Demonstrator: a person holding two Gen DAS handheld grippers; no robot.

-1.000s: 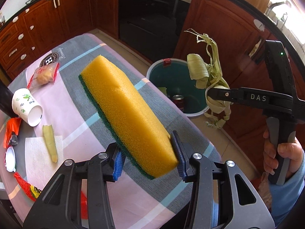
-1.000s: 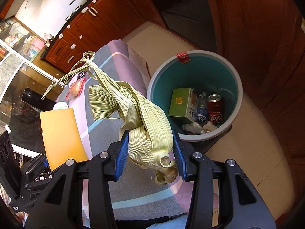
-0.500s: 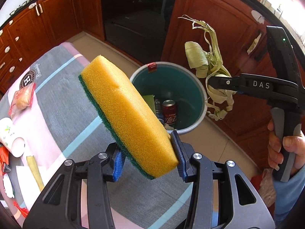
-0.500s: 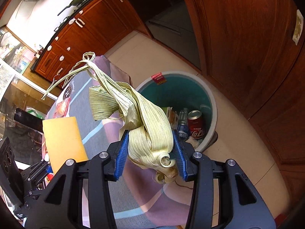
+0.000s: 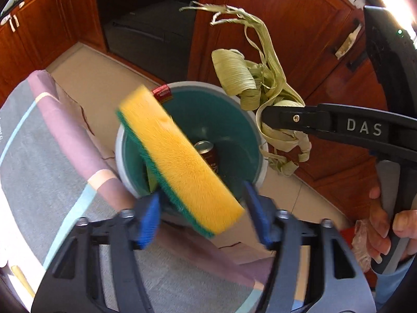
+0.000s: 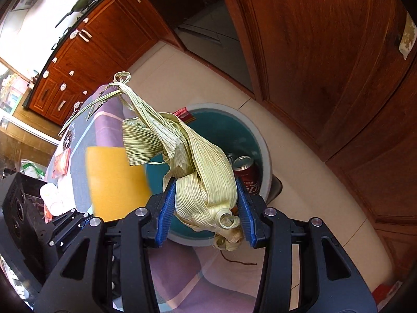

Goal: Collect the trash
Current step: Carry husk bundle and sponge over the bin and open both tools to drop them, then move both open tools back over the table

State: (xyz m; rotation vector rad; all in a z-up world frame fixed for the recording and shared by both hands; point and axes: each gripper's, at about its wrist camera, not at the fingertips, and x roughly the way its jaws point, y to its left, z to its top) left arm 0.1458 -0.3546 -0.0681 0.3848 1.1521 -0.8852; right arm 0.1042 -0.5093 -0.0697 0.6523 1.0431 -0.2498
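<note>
- The left tool (image 5: 200, 216) has just been opening. Its 2 blue pads now stand apart, with a clear gap on the right side of the sponge (image 5: 179, 161). The yellow-and-green block is blurred and tilted between them, so I judge it released, or at most brushing the left pad.
- The sponge lies along a line from 11 o'clock to 5 o'clock in the left wrist view. Most of its length is over the mouth of the bin (image 5: 256, 130). Its lower corner overhangs the rim nearest the tool.
- The right tool (image 6: 206, 208) is clamped on a bundle of dry corn husk (image 6: 206, 172). Its loose strips trail up towards 10 o'clock. In the left wrist view the husk hangs at about 2 o'clock from the bin, at its rim or just beyond it.
- The bin stands on the floor beside the edge of the cloth-covered worktop (image 5: 39, 156). A red drink can (image 6: 246, 174) already lies inside it.
- Step in hand: dropping collected trash into the bin, sponge first.
- Next, in my judgement: draw the left tool clear once the sponge falls. Bring the husk further over the teal opening, then part the right tool so the trailing strips do not drape over the rim.
- More litter shows on the worktop at 9 o'clock in the right wrist view; it is too small to name.
</note>
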